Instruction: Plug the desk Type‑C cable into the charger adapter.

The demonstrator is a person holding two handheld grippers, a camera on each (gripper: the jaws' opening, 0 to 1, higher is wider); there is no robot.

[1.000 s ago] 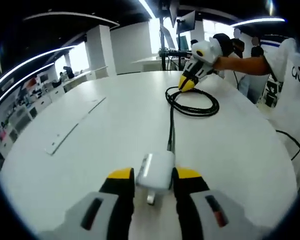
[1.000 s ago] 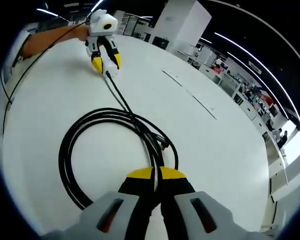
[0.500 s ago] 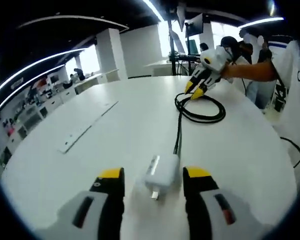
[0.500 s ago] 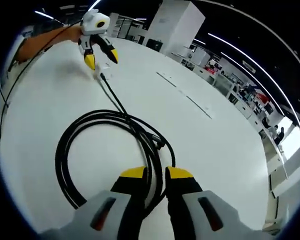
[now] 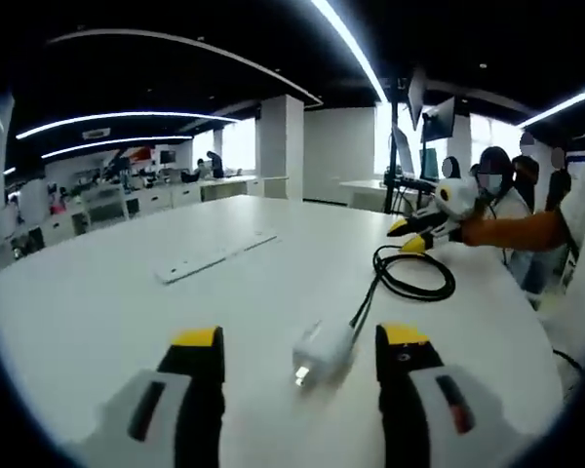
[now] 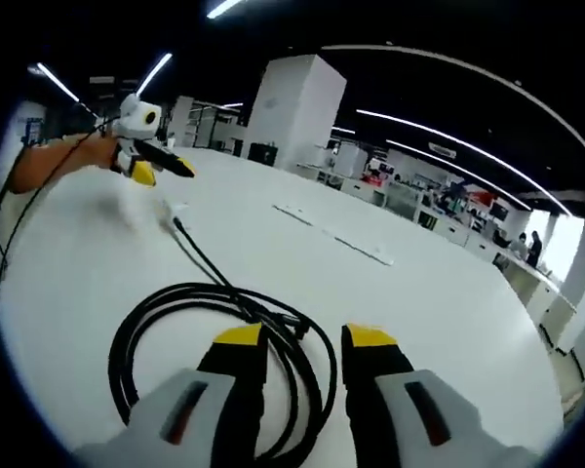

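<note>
Cable [image 5: 385, 283] plugged into charger [image 5: 322, 349] on table [image 5: 127, 312]; left gripper [image 5: 299, 353] and right gripper [image 6: 305, 353], fingers spread and empty, need only withdraw.

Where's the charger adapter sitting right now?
In the left gripper view, the white charger adapter lies on the white table between the open left tongs, untouched, with the black cable running from it toward the coil.
</note>
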